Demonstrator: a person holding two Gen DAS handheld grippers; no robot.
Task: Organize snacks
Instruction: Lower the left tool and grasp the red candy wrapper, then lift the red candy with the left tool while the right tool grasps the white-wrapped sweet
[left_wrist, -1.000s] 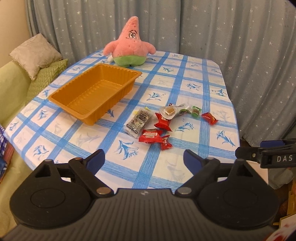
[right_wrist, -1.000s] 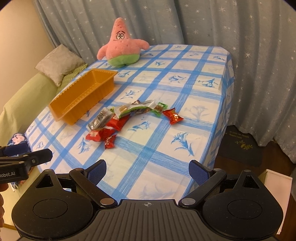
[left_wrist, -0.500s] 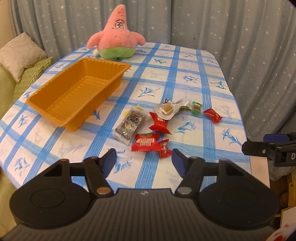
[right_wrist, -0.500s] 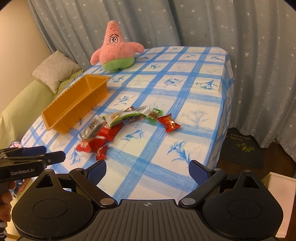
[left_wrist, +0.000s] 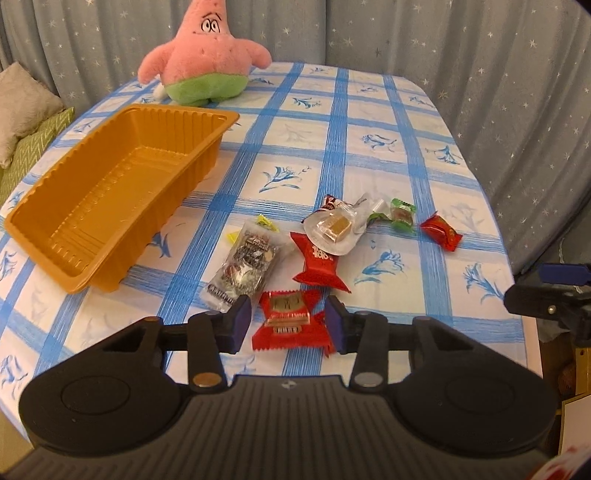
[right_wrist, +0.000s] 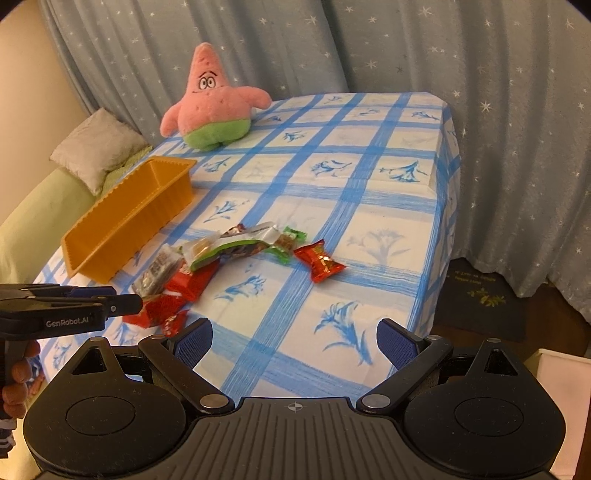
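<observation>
A: Left wrist view first. What is the left gripper (left_wrist: 289, 325) doing?

B: Its jaws have just been closing and now stand narrow, one on each side of the nearest red snack packet (left_wrist: 290, 322), which lies flat on the checked tablecloth (left_wrist: 384, 173). The right pad looks at the crimped edge; the left pad has a sliver of cloth showing beside it, so I'd not call it gripped yet

A: How will that packet handle?

B: My guess is light, thin and crinkly, with a slick foil skin. It should buckle rather than resist, so take it across the filled middle, not the flimsy crimped ends

A: And the rest?

B: A clear-wrapped dark packet (left_wrist: 245, 264) sits just left of it, another red wrapper (left_wrist: 319, 264) beyond, then a clear pouch with a brown sweet (left_wrist: 334, 227), a green sweet (left_wrist: 402, 218) and a lone red sweet (left_wrist: 441, 232) further right. The orange tray (left_wrist: 48, 236) stands to the left, with nothing in it

A: Right wrist view?

B: The right gripper (right_wrist: 294, 341) hangs wide open over bare cloth at the near edge, holding nothing. The snack pile lies ahead and left, the tray beyond it, a pink star plush toy (right_wrist: 212, 107) at the back. The left gripper shows at the left edge, its tip over the red packets
</observation>
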